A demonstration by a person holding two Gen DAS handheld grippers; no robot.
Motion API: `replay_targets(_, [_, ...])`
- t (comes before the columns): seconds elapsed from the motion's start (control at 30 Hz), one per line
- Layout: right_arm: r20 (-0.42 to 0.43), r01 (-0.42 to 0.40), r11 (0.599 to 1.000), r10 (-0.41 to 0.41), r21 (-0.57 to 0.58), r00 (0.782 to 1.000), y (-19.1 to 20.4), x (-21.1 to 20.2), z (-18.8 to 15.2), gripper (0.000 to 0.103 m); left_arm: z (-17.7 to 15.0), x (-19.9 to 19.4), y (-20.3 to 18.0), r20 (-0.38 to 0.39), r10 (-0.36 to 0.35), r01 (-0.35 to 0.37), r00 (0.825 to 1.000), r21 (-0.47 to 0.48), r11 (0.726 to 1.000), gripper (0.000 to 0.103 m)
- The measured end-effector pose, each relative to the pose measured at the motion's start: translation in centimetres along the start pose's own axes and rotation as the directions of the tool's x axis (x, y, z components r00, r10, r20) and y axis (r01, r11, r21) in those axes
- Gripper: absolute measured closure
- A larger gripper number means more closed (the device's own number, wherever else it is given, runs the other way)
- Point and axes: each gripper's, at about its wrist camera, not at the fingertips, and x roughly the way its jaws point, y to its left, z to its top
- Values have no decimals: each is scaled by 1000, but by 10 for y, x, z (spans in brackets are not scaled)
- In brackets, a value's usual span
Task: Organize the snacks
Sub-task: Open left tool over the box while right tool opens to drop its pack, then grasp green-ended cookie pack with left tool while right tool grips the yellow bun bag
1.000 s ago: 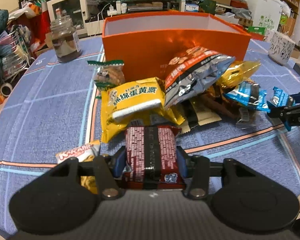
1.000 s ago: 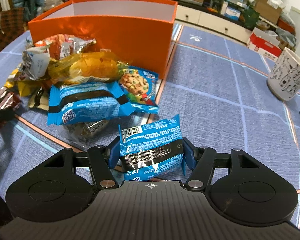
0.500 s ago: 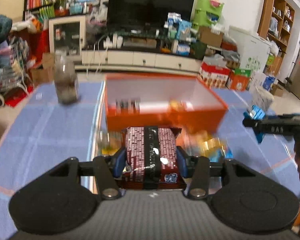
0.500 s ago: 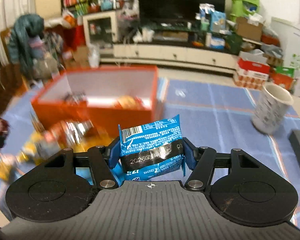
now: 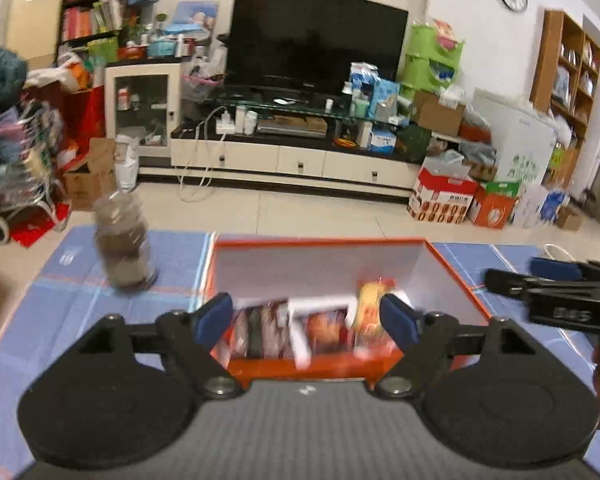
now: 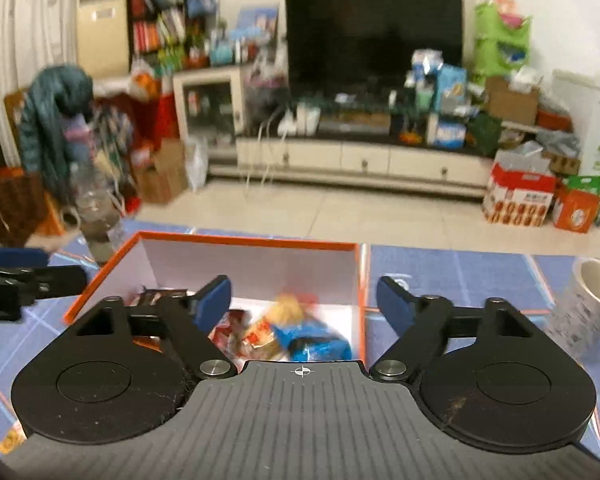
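Note:
An orange box (image 5: 456, 280) (image 6: 358, 276) with white inner walls stands on the blue table, holding several snack packets. My left gripper (image 5: 306, 318) hovers above its near side, jaws opening, nothing between the pads; the dark red packet (image 5: 258, 332) lies blurred in the box below. My right gripper (image 6: 304, 300) is over the box's right half, jaws opening too, and the blue packet (image 6: 318, 344) lies blurred in the box beneath it. Each gripper shows at the other view's edge: the right gripper (image 5: 556, 292), the left gripper (image 6: 16, 276).
A glass jar (image 5: 122, 248) (image 6: 98, 220) stands on the table left of the box. A white patterned cup (image 6: 584, 308) stands at the right. Beyond the table are a tiled floor, a TV stand and cardboard boxes.
Both grippers rose from the snack pile to above the orange box. Each let go of its packet: the dark red one and the blue one dropped into the box.

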Motion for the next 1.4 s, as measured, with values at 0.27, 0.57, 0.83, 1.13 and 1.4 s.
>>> replay_targets(0.27, [4,78,997,-78,23,997,-15,-72,-91,27,-90,-56,44,-40,89,-93,995,-112,989,21])
replay_targets(0.57, [19,114,991,-113,-76,993,27,-47,-97,21,-99,-63,102,-51,176,-183,983,-203,962,20])
replay_targets(0.83, [2,113,985,-114,-128,993,49,-20,-101,18,-97,-55,98,-77,154,-166,985,-190,968,19])
replay_targets(1.13, [-37,90,985,-96,-147,995,53,-3,-108,17,-99,-33,76,-83,136,-145,987,-117,982,18])
replay_targets(1.4, [-29,60,990,-64,-129,997,48,-7,-110,17,-95,-23,53,0,100,-100,995,24,995,18])
